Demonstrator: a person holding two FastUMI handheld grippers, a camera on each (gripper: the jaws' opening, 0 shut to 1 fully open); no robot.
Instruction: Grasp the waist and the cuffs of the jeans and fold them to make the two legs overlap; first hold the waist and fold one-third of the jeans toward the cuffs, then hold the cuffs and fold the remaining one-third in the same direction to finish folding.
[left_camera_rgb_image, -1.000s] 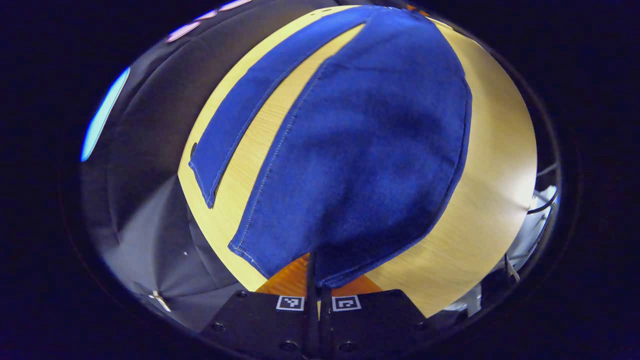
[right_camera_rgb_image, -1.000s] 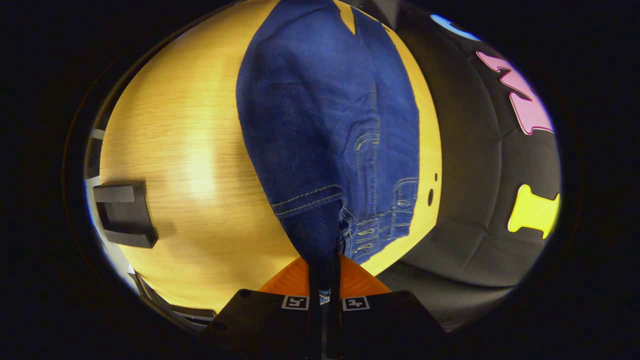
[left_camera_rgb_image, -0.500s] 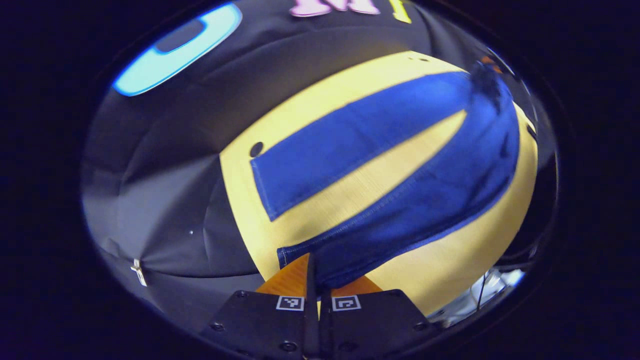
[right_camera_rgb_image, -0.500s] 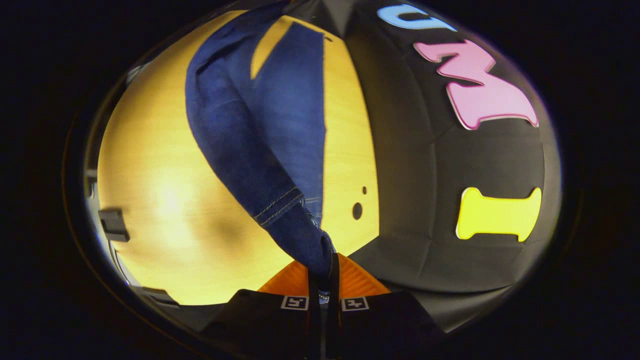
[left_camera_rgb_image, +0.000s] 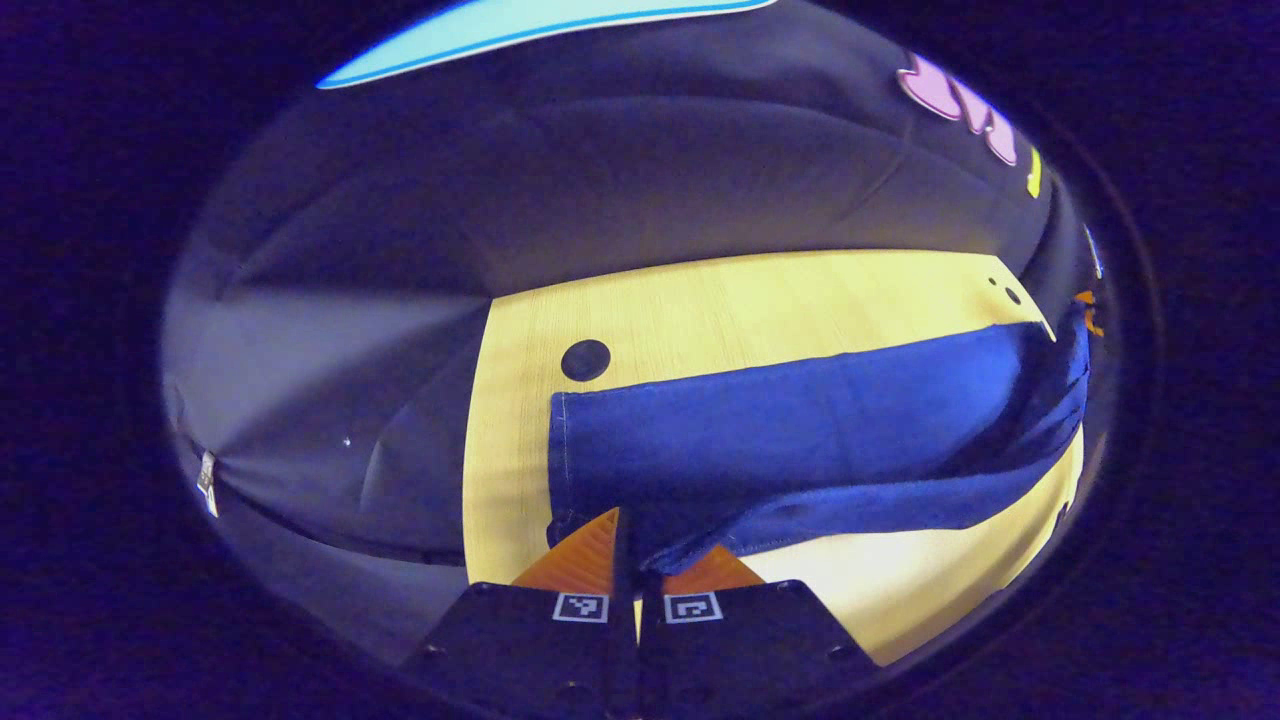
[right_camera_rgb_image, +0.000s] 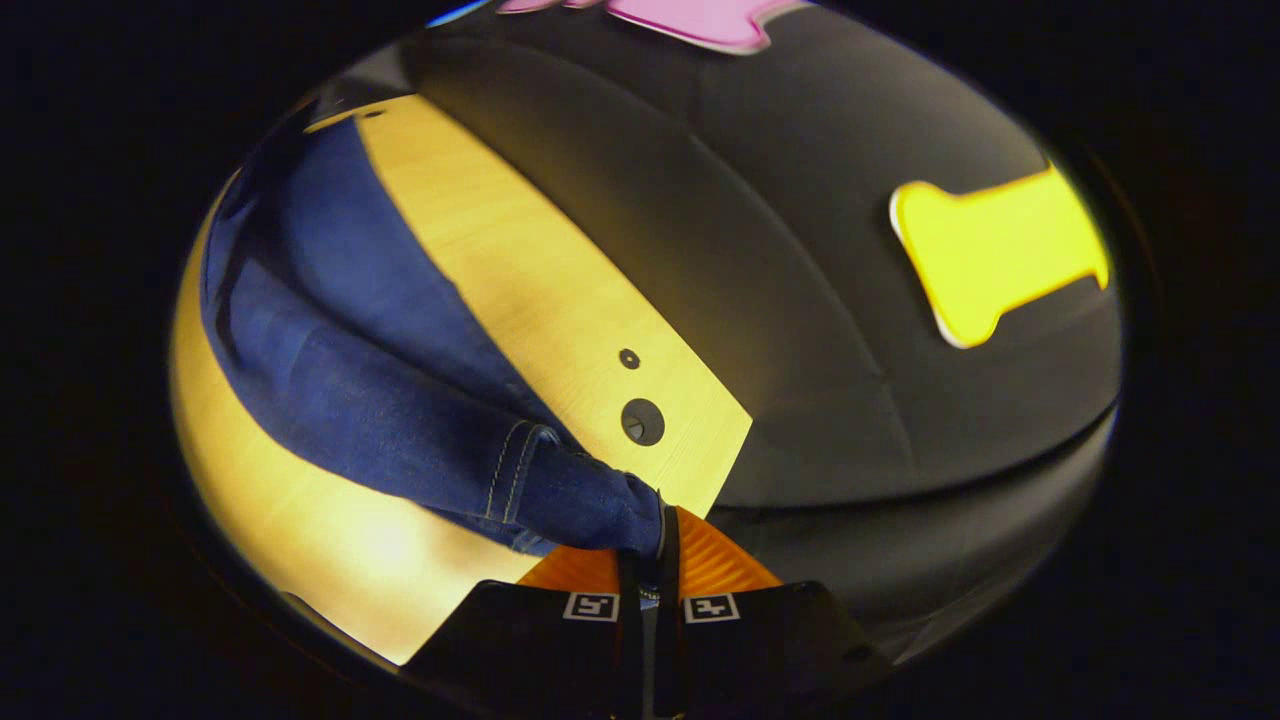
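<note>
Jeans (left_camera_rgb_image: 800, 430) draped on wood table (left_camera_rgb_image: 700, 300), near leg lifted over far one. Left gripper (left_camera_rgb_image: 627, 560) pinching cuff, right gripper (right_camera_rgb_image: 648, 560) pinching waist. Risk: uneven pull, so legs misalign or denim slips from the pinch.

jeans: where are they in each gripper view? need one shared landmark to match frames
Left gripper view: jeans stretch from bottom centre, pinched in the left gripper, to the right edge.
Right gripper view: jeans run from the upper left down to the right gripper.
Shared landmark: the wooden table beneath them.
</note>
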